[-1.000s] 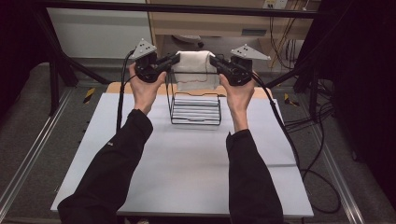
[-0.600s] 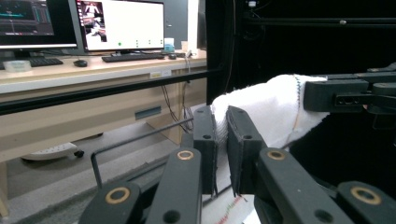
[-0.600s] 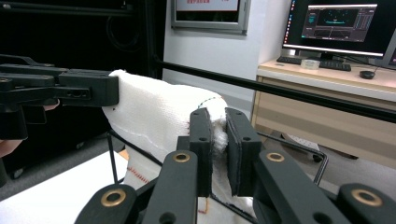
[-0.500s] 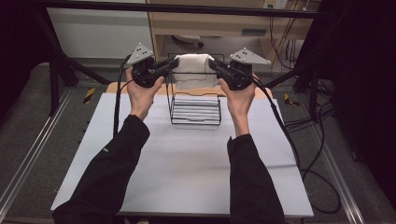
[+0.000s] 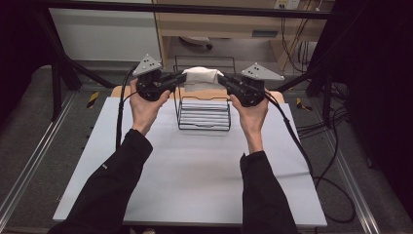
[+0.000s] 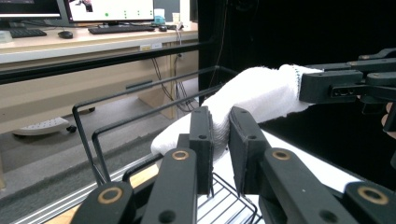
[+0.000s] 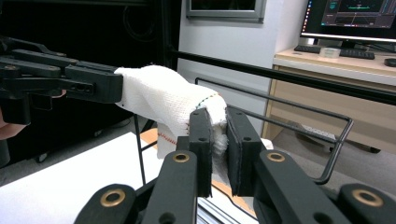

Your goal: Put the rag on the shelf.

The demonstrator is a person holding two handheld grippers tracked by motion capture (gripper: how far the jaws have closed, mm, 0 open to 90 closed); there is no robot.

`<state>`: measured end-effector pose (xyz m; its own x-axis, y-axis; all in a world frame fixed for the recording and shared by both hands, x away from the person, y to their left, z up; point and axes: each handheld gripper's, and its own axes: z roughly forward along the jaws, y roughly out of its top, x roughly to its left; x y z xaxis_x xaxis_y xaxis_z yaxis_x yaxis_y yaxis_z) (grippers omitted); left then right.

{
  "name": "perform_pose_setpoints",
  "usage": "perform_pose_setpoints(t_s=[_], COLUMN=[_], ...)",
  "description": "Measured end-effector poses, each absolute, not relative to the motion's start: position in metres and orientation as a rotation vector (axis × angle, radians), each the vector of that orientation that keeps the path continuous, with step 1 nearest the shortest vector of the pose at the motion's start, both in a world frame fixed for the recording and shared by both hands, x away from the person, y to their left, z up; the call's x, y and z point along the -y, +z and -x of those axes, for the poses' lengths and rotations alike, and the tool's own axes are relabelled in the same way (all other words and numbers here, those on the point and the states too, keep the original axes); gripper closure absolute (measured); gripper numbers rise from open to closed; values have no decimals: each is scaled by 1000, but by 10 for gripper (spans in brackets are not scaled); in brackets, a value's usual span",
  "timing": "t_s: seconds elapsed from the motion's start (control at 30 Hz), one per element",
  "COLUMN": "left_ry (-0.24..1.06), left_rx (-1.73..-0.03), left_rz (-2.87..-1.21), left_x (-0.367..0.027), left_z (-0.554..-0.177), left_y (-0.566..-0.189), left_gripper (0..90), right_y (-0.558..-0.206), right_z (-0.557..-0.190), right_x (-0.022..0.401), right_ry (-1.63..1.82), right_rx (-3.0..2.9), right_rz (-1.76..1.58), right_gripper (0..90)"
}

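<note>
A white knitted cloth (image 5: 203, 77) hangs stretched between my two grippers, above the far end of a black wire basket (image 5: 204, 117). My left gripper (image 5: 184, 78) pinches its left end, with fabric bunched between the jaws in the left gripper view (image 6: 220, 135). My right gripper (image 5: 220, 80) grips the other end, where a hem with coloured stitching sits between the pads (image 7: 219, 140). Across the cloth (image 6: 252, 93) the right gripper (image 6: 341, 86) shows as a black block. Likewise the left gripper (image 7: 84, 84) sits at the far end of the cloth (image 7: 159, 100).
The basket's tall wire back (image 6: 93, 140) rises just behind the cloth. The basket stands on a white table sheet (image 5: 195, 170) with a wooden board (image 5: 122, 91) at its far edge. Cables (image 5: 311, 161) trail off the right side. A black frame bar (image 7: 289, 77) crosses beyond.
Both hands have come slightly lower and nearer with the cloth still stretched between them, closer to the basket. The grips look the same.
</note>
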<state>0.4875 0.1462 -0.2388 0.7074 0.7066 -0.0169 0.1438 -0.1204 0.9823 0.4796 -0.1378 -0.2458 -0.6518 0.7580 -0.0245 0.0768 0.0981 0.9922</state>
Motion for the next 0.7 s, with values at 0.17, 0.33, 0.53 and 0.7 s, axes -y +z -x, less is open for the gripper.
perform_pose_setpoints(t_s=[0.17,0.33,0.53,0.7], left_ry=[546,555,540,477], left_rx=[-690,-692,-747,-789], left_rz=[-1688,-1685,-1682,-1720], left_x=[-149,-156,-160,-151], left_z=[-483,-482,-497,-512], left_y=[-233,-217,-198,-194], left_gripper=[767,741,758,819], right_y=[-247,-248,-252,-253], right_z=[-477,-477,-480,-483], right_x=[139,138,138,139], right_ry=[1605,1594,1577,1583], right_rx=[-1832,-1835,-1840,-1839], right_rz=[-806,-800,-792,-790], right_gripper=[823,823,824,824])
